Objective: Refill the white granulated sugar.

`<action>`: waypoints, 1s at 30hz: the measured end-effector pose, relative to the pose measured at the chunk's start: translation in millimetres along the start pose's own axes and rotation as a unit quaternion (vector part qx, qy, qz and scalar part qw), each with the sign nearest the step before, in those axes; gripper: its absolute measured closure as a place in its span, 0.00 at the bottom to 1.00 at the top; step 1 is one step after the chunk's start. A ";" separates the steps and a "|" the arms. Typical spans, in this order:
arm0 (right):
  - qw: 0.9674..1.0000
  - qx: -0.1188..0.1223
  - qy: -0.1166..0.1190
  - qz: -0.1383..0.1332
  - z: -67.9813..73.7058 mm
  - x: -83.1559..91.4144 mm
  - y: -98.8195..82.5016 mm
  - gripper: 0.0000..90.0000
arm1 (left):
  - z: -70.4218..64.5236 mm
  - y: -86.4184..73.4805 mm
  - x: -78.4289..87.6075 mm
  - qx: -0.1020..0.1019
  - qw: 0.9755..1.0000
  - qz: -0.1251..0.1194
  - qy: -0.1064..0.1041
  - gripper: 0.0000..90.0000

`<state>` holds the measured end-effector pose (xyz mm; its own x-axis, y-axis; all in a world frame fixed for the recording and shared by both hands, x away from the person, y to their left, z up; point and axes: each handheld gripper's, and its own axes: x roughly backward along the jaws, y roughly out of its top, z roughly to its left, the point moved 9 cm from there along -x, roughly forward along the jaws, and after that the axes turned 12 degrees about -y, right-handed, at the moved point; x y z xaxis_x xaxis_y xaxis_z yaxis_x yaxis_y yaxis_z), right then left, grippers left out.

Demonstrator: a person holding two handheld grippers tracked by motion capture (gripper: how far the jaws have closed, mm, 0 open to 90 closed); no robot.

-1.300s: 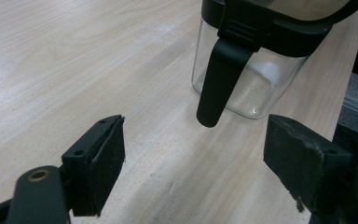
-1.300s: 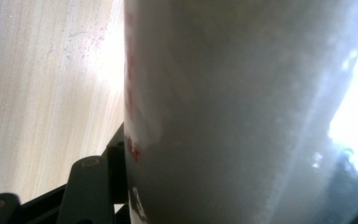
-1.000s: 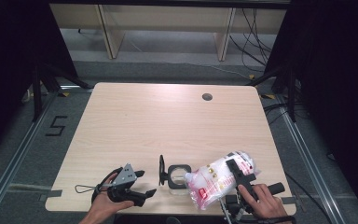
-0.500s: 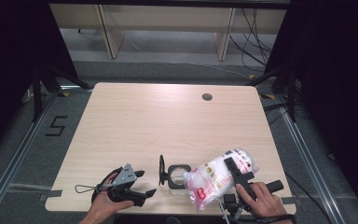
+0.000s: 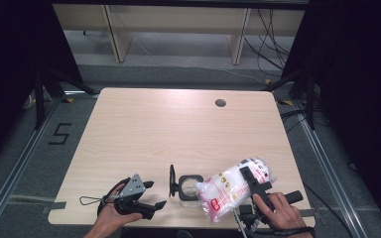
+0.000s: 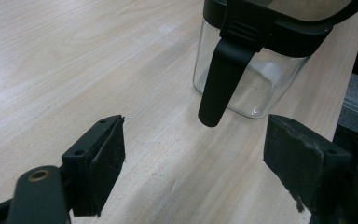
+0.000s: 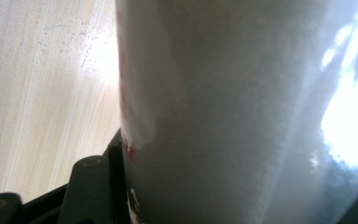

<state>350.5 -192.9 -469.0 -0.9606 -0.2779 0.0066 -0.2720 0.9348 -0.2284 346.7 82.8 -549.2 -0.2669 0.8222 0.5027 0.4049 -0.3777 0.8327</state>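
Note:
A clear glass jar (image 5: 188, 187) with a black rim stands near the table's front edge, and its black lid (image 5: 172, 179) is swung open to the left. My right gripper (image 5: 251, 181) is shut on a plastic bag of white powder (image 5: 228, 192), which is tilted with its lower end next to the jar's mouth. In the right gripper view the bag (image 7: 237, 112) sits close between the jaws. My left gripper (image 5: 155, 195) rests low just left of the jar, open and holding nothing. In the left gripper view the jar (image 6: 256, 84) and its black latch (image 6: 219, 79) lie just beyond the left gripper (image 6: 196, 172).
The light wooden table (image 5: 178, 129) has a round cable hole (image 5: 221, 103) at the back right. Beyond the table stand wooden shelf legs with cables on the floor. A taped "5" (image 5: 59, 134) marks the floor at the left.

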 end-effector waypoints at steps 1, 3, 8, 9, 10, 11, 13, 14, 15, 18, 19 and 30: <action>1.000 -0.009 0.003 0.002 1.6 0.4 0.0 0.47 | 0.0 -0.1 0.1 0.000 1.000 0.001 -0.001 0.22; 1.000 -0.001 0.000 -0.003 -0.9 0.1 1.3 0.47 | 0.1 0.1 0.2 0.000 1.000 0.000 0.000 0.22; 1.000 -0.006 0.002 0.001 -0.4 1.4 0.5 0.47 | 2.0 0.6 1.5 -0.017 1.000 0.003 0.003 0.23; 1.000 -0.004 -0.002 0.001 -2.1 1.5 -0.2 0.47 | 2.1 0.5 1.5 -0.017 1.000 0.004 0.003 0.23; 1.000 0.001 0.002 0.001 -3.3 1.8 -0.5 0.47 | 1.3 0.7 1.0 -0.015 1.000 0.003 -0.001 0.23; 1.000 0.001 0.002 0.001 -3.3 1.8 -0.5 0.47 | 0.4 -0.4 1.0 -0.003 1.000 0.004 0.000 0.23; 1.000 0.003 -0.001 -0.004 -5.1 1.6 -0.1 0.47 | 1.1 -0.9 1.4 -0.006 1.000 0.008 0.001 0.23; 1.000 -0.003 -0.001 0.000 -4.0 2.4 -0.9 0.47 | 1.5 -1.2 1.5 -0.008 1.000 0.009 0.003 0.23; 1.000 -0.010 0.002 0.004 -2.4 2.9 -1.6 0.47 | 1.5 -1.3 1.7 -0.008 1.000 0.010 0.002 0.23; 1.000 -0.007 0.005 0.009 -2.2 3.9 -2.9 0.47 | 0.2 -0.6 1.1 -0.007 1.000 0.005 0.001 0.23; 1.000 -0.004 -0.003 0.000 -3.5 2.4 -2.0 0.47 | 0.0 -0.7 1.0 -0.006 1.000 0.005 0.001 0.23; 1.000 -0.015 -0.007 0.004 -4.4 3.9 -2.6 0.47 | -0.2 -0.9 1.0 -0.005 1.000 0.006 0.001 0.23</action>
<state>347.2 -195.5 -464.1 -0.9618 -0.2735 -0.0088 -0.2664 0.9431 -0.1990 345.9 83.9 -549.4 -0.2642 0.8167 0.5131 0.3991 -0.3917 0.8290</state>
